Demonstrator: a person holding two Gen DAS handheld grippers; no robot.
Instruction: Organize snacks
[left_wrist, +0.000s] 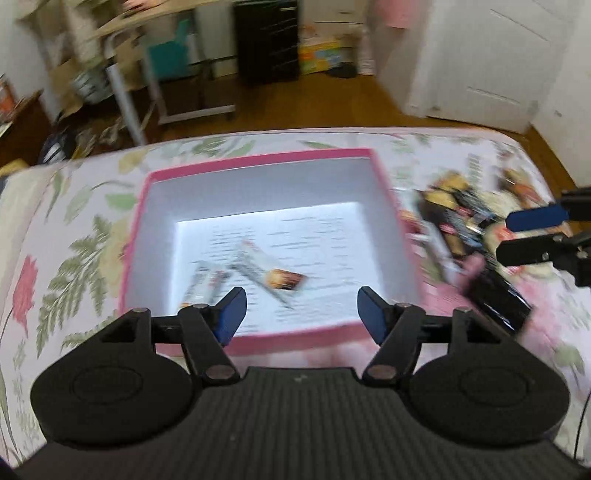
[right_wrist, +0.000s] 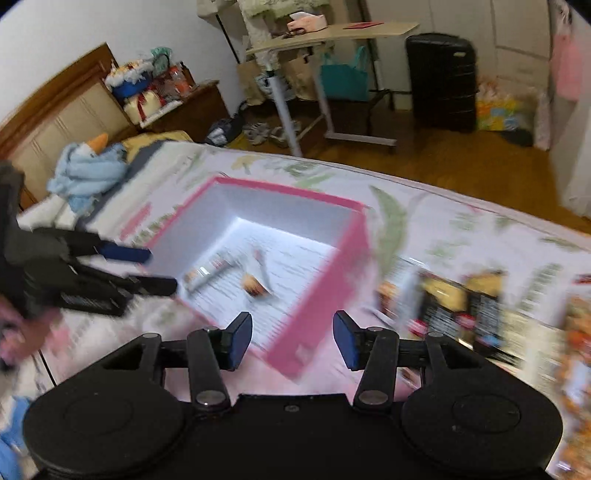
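1. I see the pink box (left_wrist: 258, 243) on the floral bedspread (left_wrist: 74, 229), with two snack packets (left_wrist: 273, 275) lying inside it.
2. Snack pile (right_wrist: 461, 302) lies just right of the box, blurred.
3. Left gripper (left_wrist: 301, 314) and right gripper (right_wrist: 291, 339): jaws apart, nothing between the pads.

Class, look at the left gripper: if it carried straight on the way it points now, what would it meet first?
Probably the pink box. The left gripper stands open and empty, aimed down over the near wall at the white floor, close to the snack packets lying there. Blur leaves depth uncertain.
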